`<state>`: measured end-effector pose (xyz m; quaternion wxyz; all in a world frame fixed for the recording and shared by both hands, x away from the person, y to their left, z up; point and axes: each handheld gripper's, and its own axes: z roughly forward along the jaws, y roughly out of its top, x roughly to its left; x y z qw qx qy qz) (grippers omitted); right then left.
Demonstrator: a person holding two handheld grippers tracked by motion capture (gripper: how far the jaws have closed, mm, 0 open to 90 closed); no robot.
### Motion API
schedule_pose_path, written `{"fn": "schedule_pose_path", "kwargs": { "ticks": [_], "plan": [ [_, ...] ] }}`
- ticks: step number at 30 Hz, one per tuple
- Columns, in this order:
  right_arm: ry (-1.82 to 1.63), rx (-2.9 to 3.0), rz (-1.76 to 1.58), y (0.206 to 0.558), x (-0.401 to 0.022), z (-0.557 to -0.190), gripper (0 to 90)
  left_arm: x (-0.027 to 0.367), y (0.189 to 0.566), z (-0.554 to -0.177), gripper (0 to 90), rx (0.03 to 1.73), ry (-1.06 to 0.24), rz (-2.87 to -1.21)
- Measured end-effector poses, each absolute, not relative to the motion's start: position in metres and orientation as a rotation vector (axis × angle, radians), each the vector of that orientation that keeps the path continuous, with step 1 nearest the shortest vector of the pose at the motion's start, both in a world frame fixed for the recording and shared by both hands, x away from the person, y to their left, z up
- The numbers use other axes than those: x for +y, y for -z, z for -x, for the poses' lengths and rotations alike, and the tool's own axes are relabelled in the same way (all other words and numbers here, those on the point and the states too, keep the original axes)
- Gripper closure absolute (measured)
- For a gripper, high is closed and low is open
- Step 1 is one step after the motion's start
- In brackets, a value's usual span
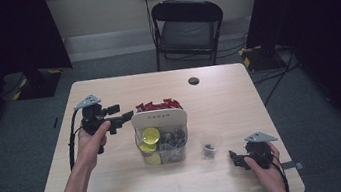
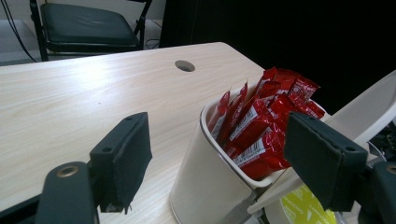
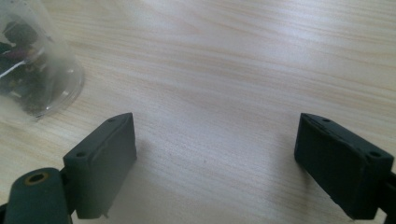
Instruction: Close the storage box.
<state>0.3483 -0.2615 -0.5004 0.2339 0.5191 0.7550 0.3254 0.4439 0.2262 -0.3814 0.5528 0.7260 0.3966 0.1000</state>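
Left gripper point(image 2: 217, 163) agape; red sachets point(image 2: 266, 121), print unreadable.

Dim room, dark at both sides beyond the pale wooden table point(image 1: 120, 184), which catches soft light from above. White glare streaks the tabletop beyond the black jaws in both gripper views. The jaws are blurred, as is the clear plastic cup point(image 3: 32, 70). Faint shadows lie under the jaws

L gripper point(image 2: 219, 163) jaws wide apart over wooden table point(image 2: 70, 98), framing cream caddy point(image 2: 205, 186) packed w/ red sachets point(image 2: 261, 126); black folding chair point(image 2: 79, 25) behind table
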Motion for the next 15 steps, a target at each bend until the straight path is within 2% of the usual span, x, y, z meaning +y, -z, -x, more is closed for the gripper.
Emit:
{"fn": "schedule_pose_path", "kwargs": {
  "ticks": [15],
  "plan": [
    [-0.895,2.073,-1.427,0.5005,-0.2614,-0.3490,11.9,0.2252,0.3844,-0.4406,22.6,0.932,-0.227,-1.744]
  ]
}}
